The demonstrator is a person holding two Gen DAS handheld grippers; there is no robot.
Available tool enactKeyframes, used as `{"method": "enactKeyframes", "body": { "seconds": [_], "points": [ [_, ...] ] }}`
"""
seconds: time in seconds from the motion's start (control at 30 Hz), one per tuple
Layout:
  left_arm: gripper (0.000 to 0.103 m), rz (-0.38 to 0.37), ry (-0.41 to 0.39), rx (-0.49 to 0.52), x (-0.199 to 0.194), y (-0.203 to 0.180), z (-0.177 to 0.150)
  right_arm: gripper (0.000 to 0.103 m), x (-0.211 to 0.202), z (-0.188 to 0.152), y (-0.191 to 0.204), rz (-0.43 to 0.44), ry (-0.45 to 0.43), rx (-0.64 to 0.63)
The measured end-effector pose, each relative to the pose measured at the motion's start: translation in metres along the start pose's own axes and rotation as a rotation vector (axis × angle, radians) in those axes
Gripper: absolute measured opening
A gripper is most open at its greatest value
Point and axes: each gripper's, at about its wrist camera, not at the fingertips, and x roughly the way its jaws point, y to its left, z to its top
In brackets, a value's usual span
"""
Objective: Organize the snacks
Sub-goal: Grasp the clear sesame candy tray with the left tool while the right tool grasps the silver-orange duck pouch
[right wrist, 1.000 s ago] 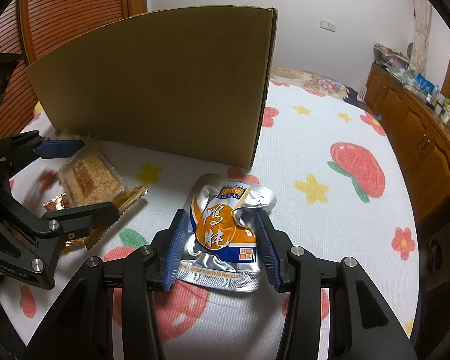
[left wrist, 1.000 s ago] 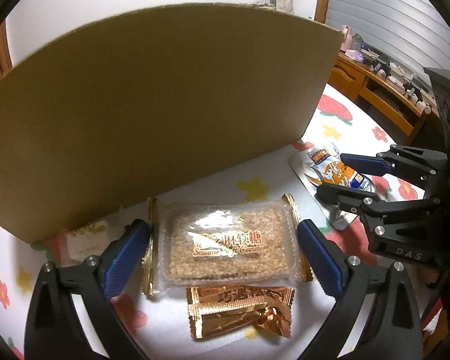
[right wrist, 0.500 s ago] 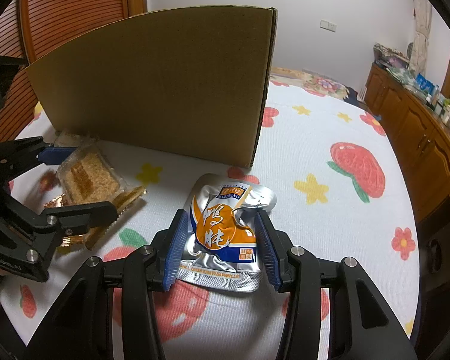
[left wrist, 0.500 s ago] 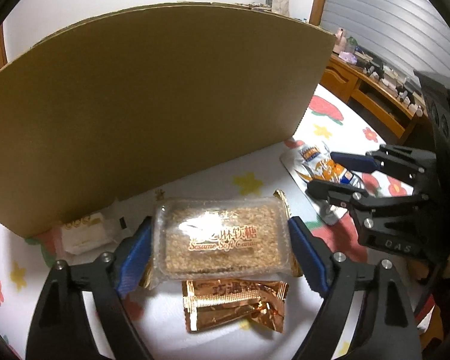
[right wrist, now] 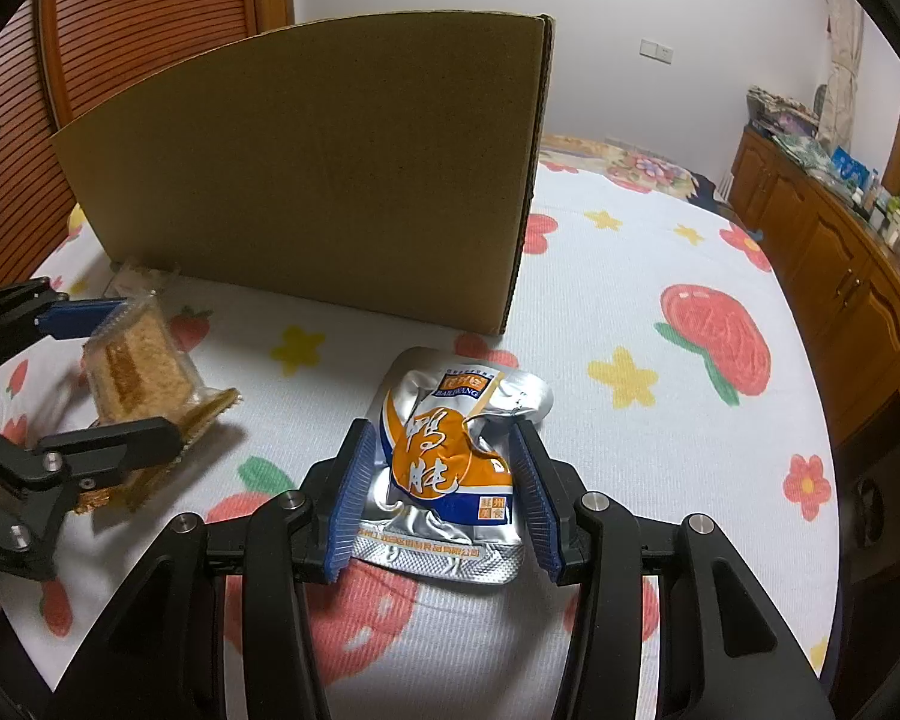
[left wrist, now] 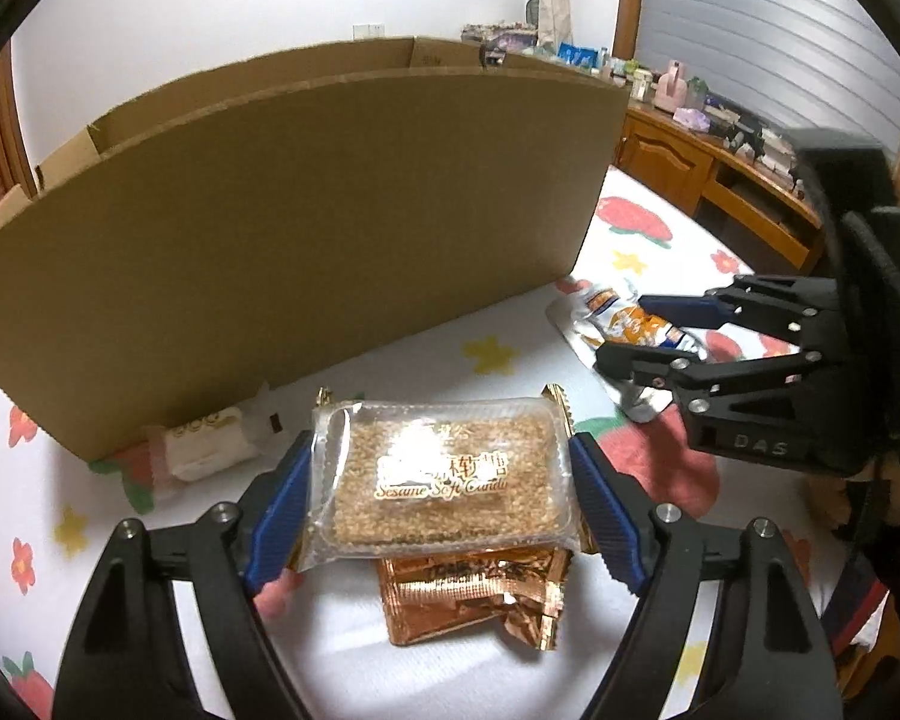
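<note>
My left gripper (left wrist: 438, 498) has just been closing and now pinches the sesame pack (left wrist: 441, 474) by its two short ends; the pack sits tilted, clear of the bedsheet (right wrist: 600, 276), above a copper wrapper (left wrist: 468, 591). My right gripper (right wrist: 444, 486) straddles the foil pouch (right wrist: 450, 456), which lies flat on the sheet; the blue pads press its crumpled sides. The box (right wrist: 330, 180) stands just behind both, with a small white packet (left wrist: 201, 453) at its base.

The sesame candy pack (left wrist: 441, 474) sits before the cardboard box (left wrist: 306, 228), the foil pouch (right wrist: 450, 462) to its right.
</note>
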Motion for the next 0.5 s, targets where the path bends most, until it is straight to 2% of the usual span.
{"method": "enactKeyframes", "body": {
  "seconds": [0.5],
  "points": [
    [0.082, 0.003, -0.119, -0.014, -0.053, -0.001, -0.008, 0.047, 0.000, 0.000, 0.000, 0.002, 0.000, 0.001]
  ]
}}
